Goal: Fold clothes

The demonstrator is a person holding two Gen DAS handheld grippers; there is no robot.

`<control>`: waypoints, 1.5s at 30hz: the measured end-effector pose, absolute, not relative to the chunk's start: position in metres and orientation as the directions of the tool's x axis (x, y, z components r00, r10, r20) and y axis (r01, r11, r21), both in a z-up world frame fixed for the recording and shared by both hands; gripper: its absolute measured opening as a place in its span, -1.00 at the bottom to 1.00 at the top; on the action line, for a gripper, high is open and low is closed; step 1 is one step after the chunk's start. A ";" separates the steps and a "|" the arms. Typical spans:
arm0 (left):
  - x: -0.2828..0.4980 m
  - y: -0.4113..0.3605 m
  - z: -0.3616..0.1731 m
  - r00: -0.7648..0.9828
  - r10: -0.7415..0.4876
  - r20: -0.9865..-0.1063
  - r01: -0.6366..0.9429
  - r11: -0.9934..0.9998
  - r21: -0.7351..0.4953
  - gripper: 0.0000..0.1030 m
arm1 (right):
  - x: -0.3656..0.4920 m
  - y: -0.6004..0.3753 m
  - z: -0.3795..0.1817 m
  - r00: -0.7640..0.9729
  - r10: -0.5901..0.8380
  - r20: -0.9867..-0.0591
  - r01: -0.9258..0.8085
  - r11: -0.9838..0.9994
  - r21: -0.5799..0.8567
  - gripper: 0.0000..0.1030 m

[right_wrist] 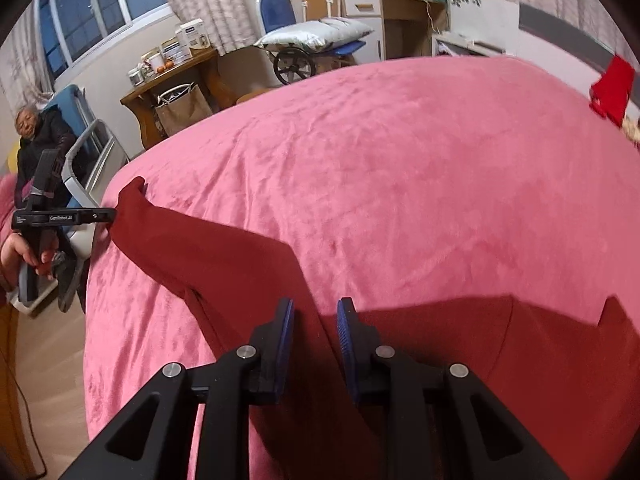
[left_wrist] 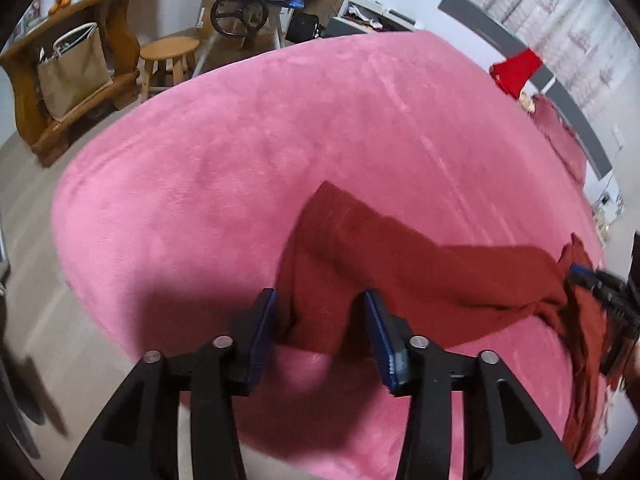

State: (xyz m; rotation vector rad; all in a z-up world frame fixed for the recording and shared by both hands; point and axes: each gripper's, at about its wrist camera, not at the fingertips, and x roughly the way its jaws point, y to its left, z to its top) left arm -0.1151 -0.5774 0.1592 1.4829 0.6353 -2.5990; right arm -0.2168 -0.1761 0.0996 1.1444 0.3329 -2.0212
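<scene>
The dark red garment (left_wrist: 400,272) lies spread on the near part of the bed, on a pink plush blanket (left_wrist: 260,140) that covers the whole mattress. Beyond the cloth the blanket is bare and broad, running to the far rounded edge; the garment's far edge forms a raised point and then a straight line sloping toward the right.

The left tool (left_wrist: 320,328) is released: its blue ribbed pads (left_wrist: 264,324) stand apart, one on each side of a fold of the cloth at the garment's left end, not pressing it. In the right wrist view this tool (right_wrist: 114,214) appears side-on at the tip of a sleeve-like strip near the bed's left edge, with a hand (right_wrist: 24,252) on its grip.

The right tool (right_wrist: 316,332) has its pads narrowly apart over the garment's edge; whether they pinch the fabric I cannot tell. Seen from the left wrist it (left_wrist: 576,274) is blurred at the garment's right end, cloth bunched around it.

The garment's lower part is cut off by the tool bodies and frame. A bright red cloth (left_wrist: 516,72) lies at the far right edge. A wooden stool (left_wrist: 168,56) and a paper bag (left_wrist: 72,72) stand on the floor beyond.
</scene>
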 end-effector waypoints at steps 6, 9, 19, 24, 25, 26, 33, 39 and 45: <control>-0.102 -0.576 0.159 -0.549 0.040 -0.835 0.366 -0.887 -0.282 -0.88 | -0.223 -0.132 0.106 -0.356 -0.460 -0.814 0.647 -0.750 0.140 -0.57; -0.073 -0.589 0.173 -0.617 0.012 -0.787 0.401 -0.855 -0.327 -0.88 | -0.232 -0.098 0.112 -0.399 -0.420 -0.815 0.590 -0.798 0.123 -0.57; -0.040 -0.591 0.145 -0.551 0.014 -0.834 0.437 -0.847 -0.303 -0.85 | -0.242 -0.103 0.099 -0.303 -0.508 -0.806 0.607 -0.755 0.248 -0.56; -0.025 -0.595 0.134 -0.585 0.005 -0.811 0.493 -0.792 -0.361 -0.84 | -0.238 -0.175 0.070 -0.263 -0.380 -0.887 0.774 -0.632 0.042 -0.74; -0.025 -0.594 0.132 -0.586 0.003 -0.811 0.498 -0.788 -0.362 -0.84 | -0.242 -0.183 0.064 -0.293 -0.329 -0.898 0.775 -0.632 -0.022 -0.98; -0.025 -0.592 0.129 -0.586 0.000 -0.810 0.503 -0.784 -0.364 -0.84 | -0.251 -0.182 0.067 -0.327 -0.336 -0.883 0.752 -0.659 -0.028 -0.98; -0.007 -0.598 0.117 -0.658 0.044 -0.752 0.536 -0.675 -0.508 -0.79 | -0.269 -0.097 0.105 -0.408 -0.446 -0.797 0.527 -0.828 0.194 -0.56; -0.002 -0.600 0.108 -0.701 0.035 -0.712 0.571 -0.572 -0.589 -0.76 | -0.219 -0.040 0.088 -0.284 -0.422 -0.861 0.544 -0.810 0.218 -0.51; 0.013 -0.612 0.118 -0.675 0.021 -0.738 0.670 -0.402 -0.624 -0.29 | -0.180 0.019 0.095 -0.319 -0.479 -0.818 0.475 -0.827 0.300 -0.51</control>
